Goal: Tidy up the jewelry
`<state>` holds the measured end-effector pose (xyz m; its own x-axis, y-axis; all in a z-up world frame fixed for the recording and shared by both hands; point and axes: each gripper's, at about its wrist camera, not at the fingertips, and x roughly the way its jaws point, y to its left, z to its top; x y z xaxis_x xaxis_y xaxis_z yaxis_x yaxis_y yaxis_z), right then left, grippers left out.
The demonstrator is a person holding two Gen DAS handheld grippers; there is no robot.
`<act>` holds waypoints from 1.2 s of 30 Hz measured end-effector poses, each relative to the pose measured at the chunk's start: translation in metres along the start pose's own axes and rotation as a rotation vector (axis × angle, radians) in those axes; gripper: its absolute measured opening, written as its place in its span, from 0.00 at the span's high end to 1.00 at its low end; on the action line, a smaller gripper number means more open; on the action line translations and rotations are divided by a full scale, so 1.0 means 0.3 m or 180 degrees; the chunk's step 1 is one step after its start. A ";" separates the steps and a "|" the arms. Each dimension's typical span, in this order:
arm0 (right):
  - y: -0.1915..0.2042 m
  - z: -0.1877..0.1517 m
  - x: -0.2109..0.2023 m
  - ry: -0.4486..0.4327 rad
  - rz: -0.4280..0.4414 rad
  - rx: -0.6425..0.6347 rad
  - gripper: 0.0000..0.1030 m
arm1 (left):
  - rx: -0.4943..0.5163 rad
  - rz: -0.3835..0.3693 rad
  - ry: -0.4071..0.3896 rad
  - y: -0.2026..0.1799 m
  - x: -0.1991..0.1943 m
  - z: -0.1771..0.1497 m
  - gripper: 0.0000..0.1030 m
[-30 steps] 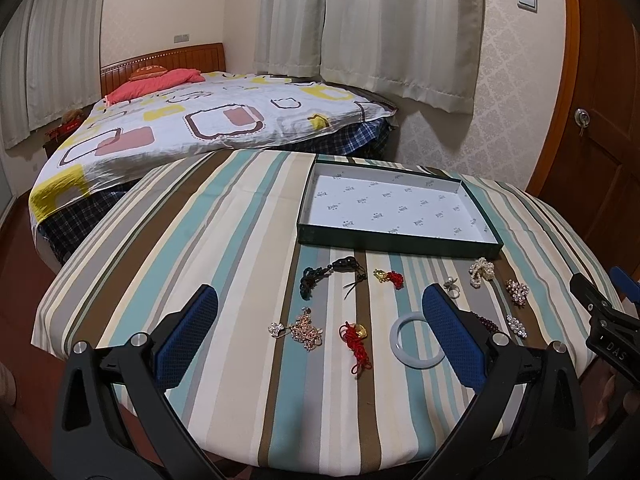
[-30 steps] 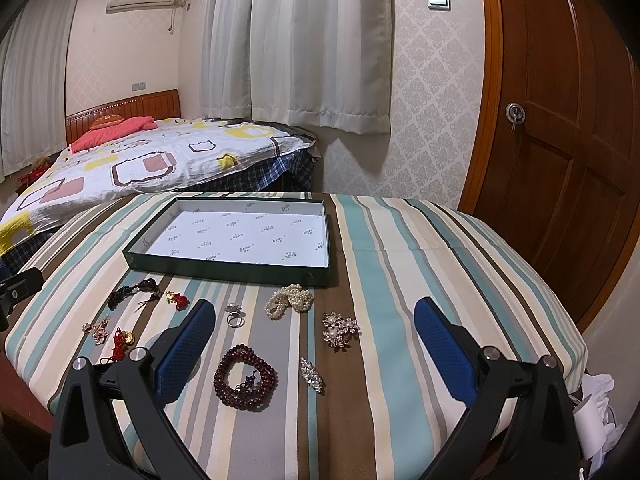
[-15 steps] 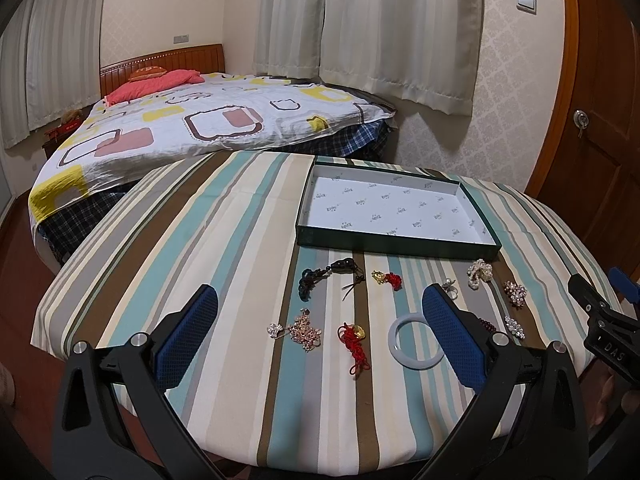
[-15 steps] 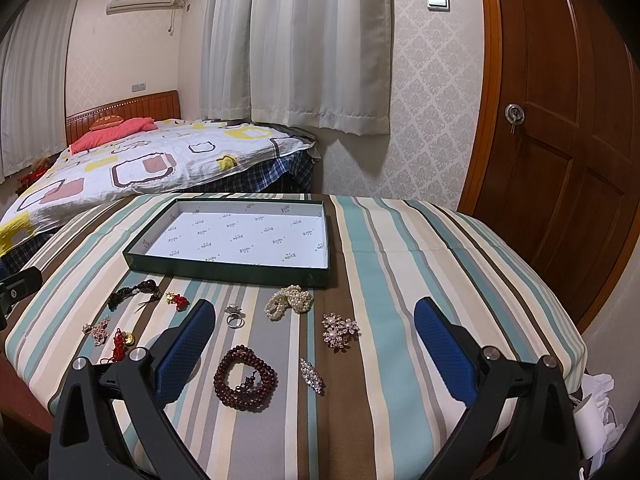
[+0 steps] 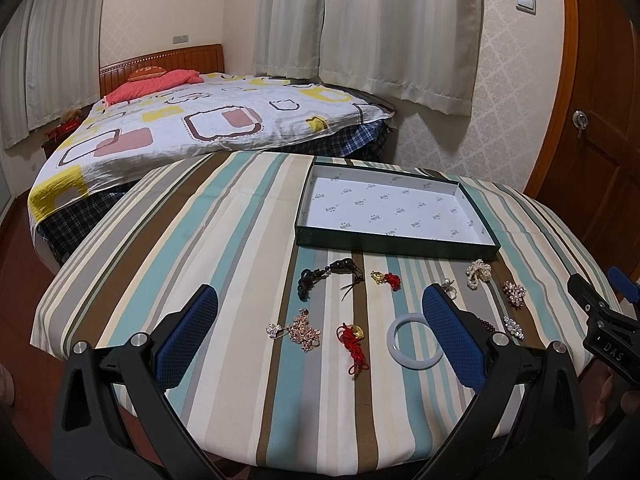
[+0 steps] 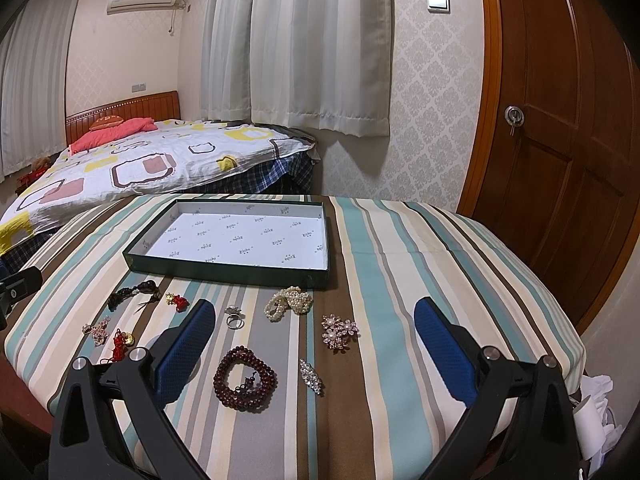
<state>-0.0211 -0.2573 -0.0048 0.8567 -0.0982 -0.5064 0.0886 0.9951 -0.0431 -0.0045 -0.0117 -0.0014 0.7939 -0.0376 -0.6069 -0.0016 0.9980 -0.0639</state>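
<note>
A shallow green box [image 5: 394,245] with a white printed lining stands empty at the far middle of the striped table; it also shows in the right wrist view [image 6: 228,270]. Jewelry lies loose in front of it: a white bangle [image 5: 416,340], red knot charm [image 5: 354,340], gold brooch [image 5: 303,330], black cord piece [image 5: 324,276], pearl bracelet [image 6: 289,303], dark red bead bracelet [image 6: 245,378], flower brooch [image 6: 339,331], ring [image 6: 234,318] and crystal clip [image 6: 311,376]. My left gripper [image 5: 320,336] and right gripper [image 6: 314,354] are open and empty, above the table's near edge.
The round table [image 5: 224,240] wears a striped cloth that drops off at its edges. A bed [image 5: 192,128] stands behind it to the left, curtains [image 6: 296,44] at the back and a wooden door [image 6: 560,120] to the right. The right gripper shows in the left wrist view [image 5: 600,320].
Both grippers have drifted back slightly from the table. No jewelry has moved.
</note>
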 end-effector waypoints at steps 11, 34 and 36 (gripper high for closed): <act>-0.001 -0.001 0.000 -0.0005 -0.0001 -0.0002 0.05 | -0.0001 -0.0009 -0.0005 -0.004 0.003 0.000 0.03; -0.027 -0.147 0.251 0.0449 0.0305 0.0030 0.07 | -0.0241 -0.0069 0.0592 0.085 0.319 -0.141 0.06; -0.036 -0.164 0.267 0.0476 0.0282 0.0065 0.09 | -0.0251 -0.0124 0.0662 0.086 0.344 -0.152 0.13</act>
<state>0.0216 -0.2756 -0.0873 0.7765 -0.0062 -0.6301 0.0276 0.9993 0.0242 0.0498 0.0077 -0.1018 0.6519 -0.0939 -0.7524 -0.0275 0.9887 -0.1472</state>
